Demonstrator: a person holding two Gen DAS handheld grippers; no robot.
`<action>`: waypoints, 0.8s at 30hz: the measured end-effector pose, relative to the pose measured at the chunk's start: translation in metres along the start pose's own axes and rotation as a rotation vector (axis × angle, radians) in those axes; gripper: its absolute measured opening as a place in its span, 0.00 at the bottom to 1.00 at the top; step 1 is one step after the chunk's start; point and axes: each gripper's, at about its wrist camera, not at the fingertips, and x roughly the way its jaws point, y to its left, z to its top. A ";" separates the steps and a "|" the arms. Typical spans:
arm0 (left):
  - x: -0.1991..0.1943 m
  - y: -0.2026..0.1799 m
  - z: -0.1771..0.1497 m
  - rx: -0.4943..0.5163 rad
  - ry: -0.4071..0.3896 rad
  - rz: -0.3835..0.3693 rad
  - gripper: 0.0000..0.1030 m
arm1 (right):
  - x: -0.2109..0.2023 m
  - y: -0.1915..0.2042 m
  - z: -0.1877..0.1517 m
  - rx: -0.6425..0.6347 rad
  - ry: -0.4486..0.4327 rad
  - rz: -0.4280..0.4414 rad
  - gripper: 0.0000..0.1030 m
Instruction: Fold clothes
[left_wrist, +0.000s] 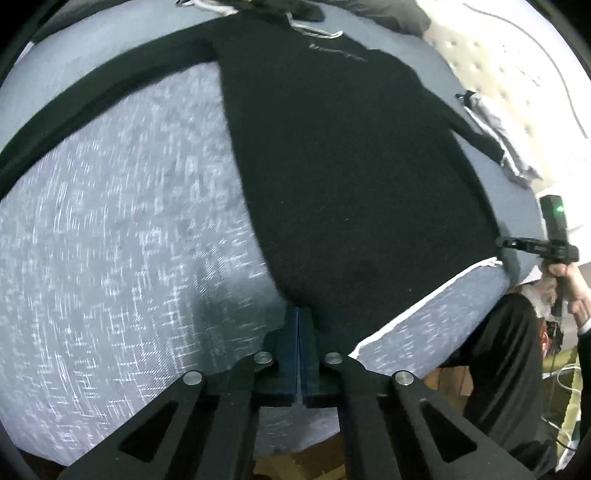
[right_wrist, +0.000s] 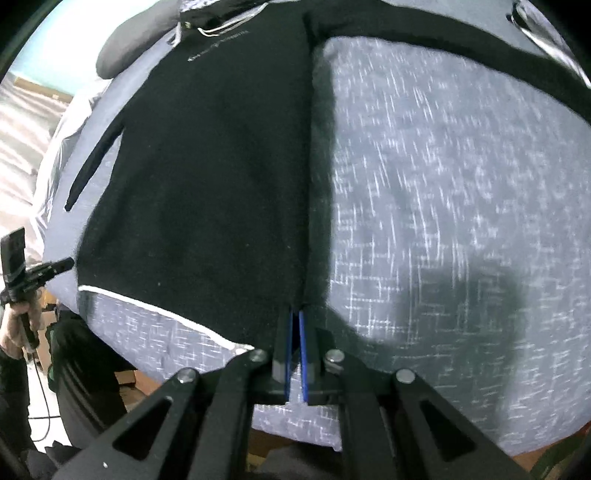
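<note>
Left wrist view: one black hoodie (left_wrist: 332, 155) lies spread flat on one bed (left_wrist: 122, 221) with a blue-grey flecked cover. Its two sleeves reach out from the body, one long across the upper left, one shorter to the right. A line of pale print crosses the chest (too blurred to read), and white drawstrings lie above it. The left hand-held gripper (left_wrist: 300, 321) is clenched on the hoodie's bottom hem at its left corner, blue pads pressed together on the cloth. At the hem's far right corner sits the right hand-held gripper (left_wrist: 517, 242), gripped by a hand (left_wrist: 569, 288). One grey garment (left_wrist: 495, 129) with white stripes lies beyond the right sleeve.

Right wrist view: the same hoodie (right_wrist: 207, 177) fills the left half. The right hand-held gripper (right_wrist: 294, 325) grasps its hem corner, pads nearly shut on the fabric. Chest print again unreadable. The left hand-held gripper (right_wrist: 55, 267) shows at the hem's other end.
</note>
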 end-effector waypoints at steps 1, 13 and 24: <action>0.002 0.003 -0.002 -0.008 0.003 0.001 0.00 | -0.001 -0.001 -0.001 0.006 -0.001 0.008 0.05; 0.010 0.001 -0.001 -0.046 -0.003 -0.096 0.40 | -0.030 -0.024 -0.002 0.079 -0.063 0.006 0.28; 0.036 -0.016 -0.007 -0.005 0.069 -0.097 0.23 | -0.025 -0.013 -0.001 0.072 -0.053 0.028 0.28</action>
